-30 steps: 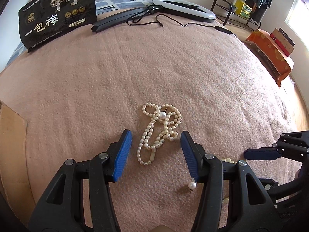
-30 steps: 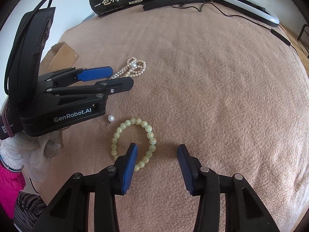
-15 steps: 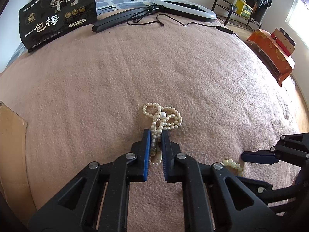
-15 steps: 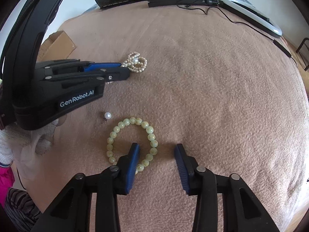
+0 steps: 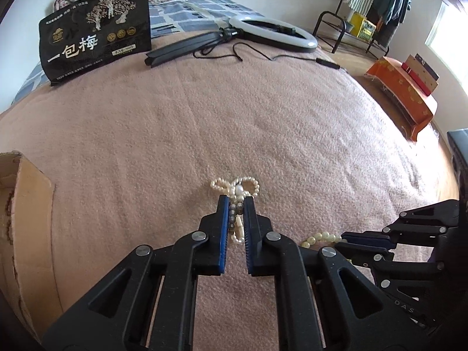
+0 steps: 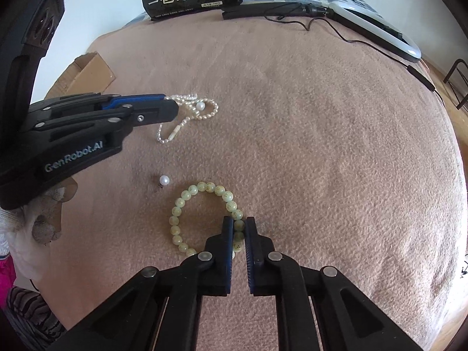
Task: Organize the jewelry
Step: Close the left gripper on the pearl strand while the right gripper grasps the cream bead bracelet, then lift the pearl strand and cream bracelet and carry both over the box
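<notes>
A tangled strand of small white pearls (image 5: 235, 189) lies on the pink fleece blanket (image 5: 263, 134), its near part pinched between the blue pads of the left gripper (image 5: 235, 213), which is clamped on it; a few loops and one larger pearl show just past the fingertips. Seen from the right wrist, the strand's clasp end trails onto the blanket below the left gripper (image 6: 172, 108).

Nearer than the pearl strand, a bracelet of round pale-green beads (image 6: 187, 213) lies in a ring on the blanket. The right gripper (image 6: 239, 225) has just been closing and now grips the ring's right side, with several beads between its pads. In the left wrist view the bracelet (image 5: 321, 237) shows beside the right gripper's fingers (image 5: 362, 238).

Between the pearl strand and the bracelet a single loose white pearl (image 6: 164, 180) rests on the blanket, apart from both.

Left of the pearl strand stands an open brown cardboard box (image 5: 26, 228). Far beyond the strand, at the blanket's edge, lie a black snack bag with white Chinese characters (image 5: 96, 44) and a white ring light on a folded black stand (image 5: 272, 30), its black cable (image 5: 292, 57) running across the blanket.
</notes>
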